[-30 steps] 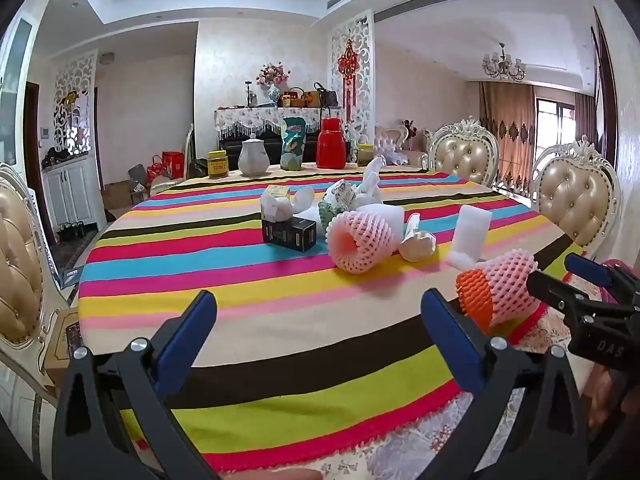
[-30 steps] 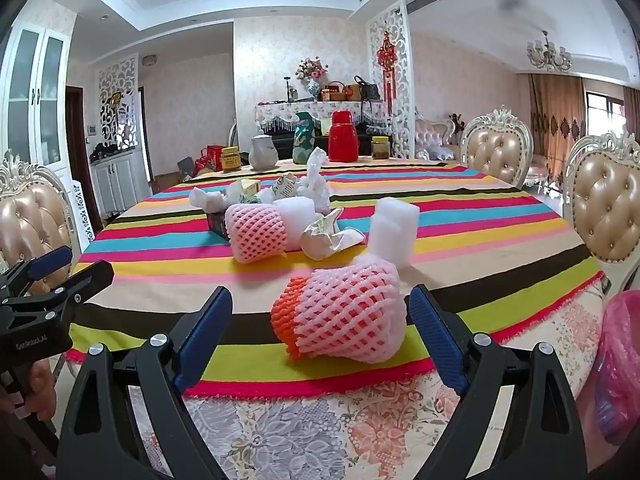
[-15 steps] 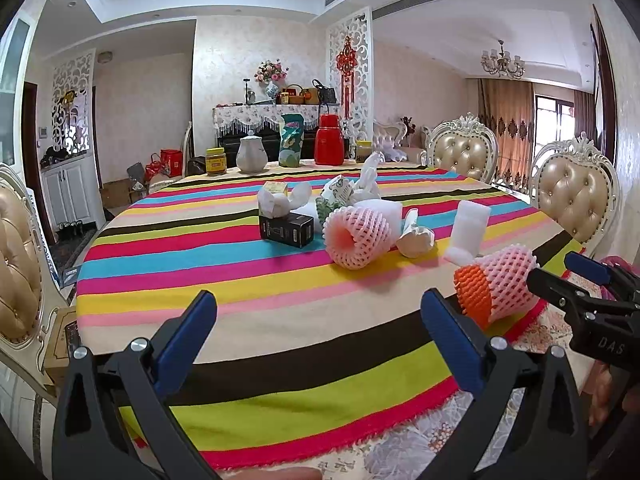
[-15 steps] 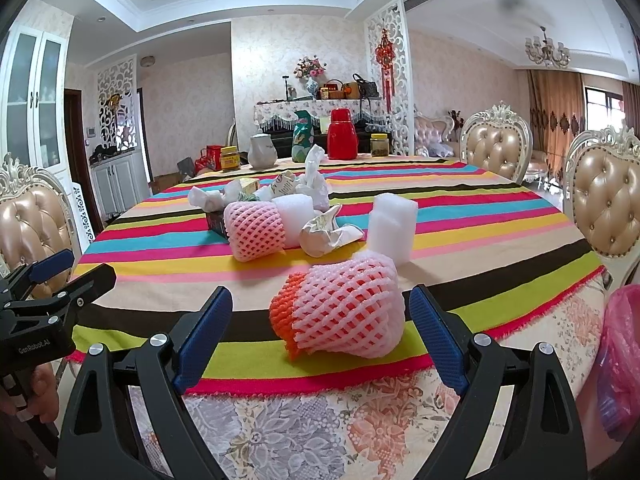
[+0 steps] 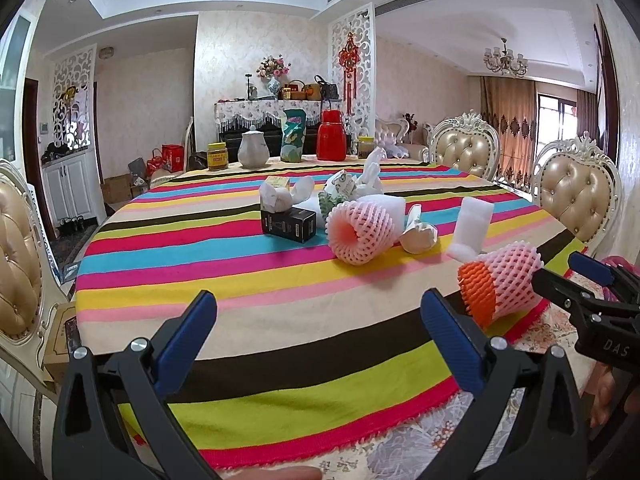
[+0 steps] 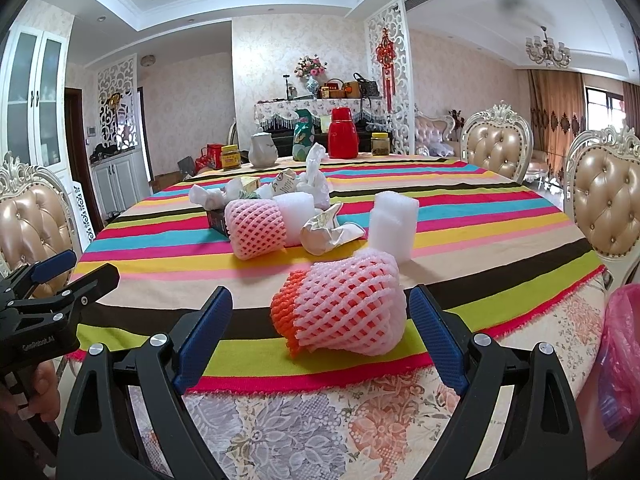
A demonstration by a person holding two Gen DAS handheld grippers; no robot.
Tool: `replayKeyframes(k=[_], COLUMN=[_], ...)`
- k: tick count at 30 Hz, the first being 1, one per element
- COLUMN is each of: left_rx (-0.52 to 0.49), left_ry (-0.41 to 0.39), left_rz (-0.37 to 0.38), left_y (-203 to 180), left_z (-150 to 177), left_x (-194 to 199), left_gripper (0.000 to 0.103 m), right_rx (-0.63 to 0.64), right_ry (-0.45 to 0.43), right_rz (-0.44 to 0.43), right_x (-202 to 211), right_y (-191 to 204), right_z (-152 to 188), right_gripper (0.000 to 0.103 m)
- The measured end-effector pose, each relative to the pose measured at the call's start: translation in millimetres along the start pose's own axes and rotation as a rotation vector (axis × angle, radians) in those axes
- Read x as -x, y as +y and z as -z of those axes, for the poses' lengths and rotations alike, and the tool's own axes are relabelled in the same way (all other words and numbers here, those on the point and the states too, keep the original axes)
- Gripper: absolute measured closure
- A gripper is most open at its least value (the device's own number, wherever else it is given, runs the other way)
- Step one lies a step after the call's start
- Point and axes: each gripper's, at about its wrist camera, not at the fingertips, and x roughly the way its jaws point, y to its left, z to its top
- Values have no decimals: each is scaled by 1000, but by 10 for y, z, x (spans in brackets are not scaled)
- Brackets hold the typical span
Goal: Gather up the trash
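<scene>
- Right gripper [image 6: 320,332], low in the frame's centre, is spread wide with nothing grasped; its blue fingers [image 6: 436,338] flank a pink and orange foam net [image 6: 344,304] without touching it.
- The net lies near the front edge of a striped tablecloth [image 6: 480,216].
- Left gripper [image 5: 318,338] is also released, over bare cloth.
- More trash sits mid-table: another pink net [image 5: 360,230], a white foam block [image 5: 472,228], a black box [image 5: 289,224].

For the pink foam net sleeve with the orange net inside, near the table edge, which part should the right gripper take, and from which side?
Grip the wide pink body of the pink-and-orange foam net sleeve, coming straight in from the table edge. It lies on its side between the open right gripper fingers, orange end toward the left gripper. The soft mesh should squash, so probably close across its middle.
</scene>
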Motion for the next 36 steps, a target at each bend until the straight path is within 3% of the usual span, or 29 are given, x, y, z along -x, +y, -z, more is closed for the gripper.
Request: replayKeyframes(k=[36], left_rx=[-1], left_ry=[17], left_rz=[2], left_y=[18], left_z=[15], left_x=[-20], left_gripper=[4], right_rx=[11], right_ry=[-1], right_rz=[23], right_x=[40], right_y=[16], right_z=[-8], right_gripper=[18])
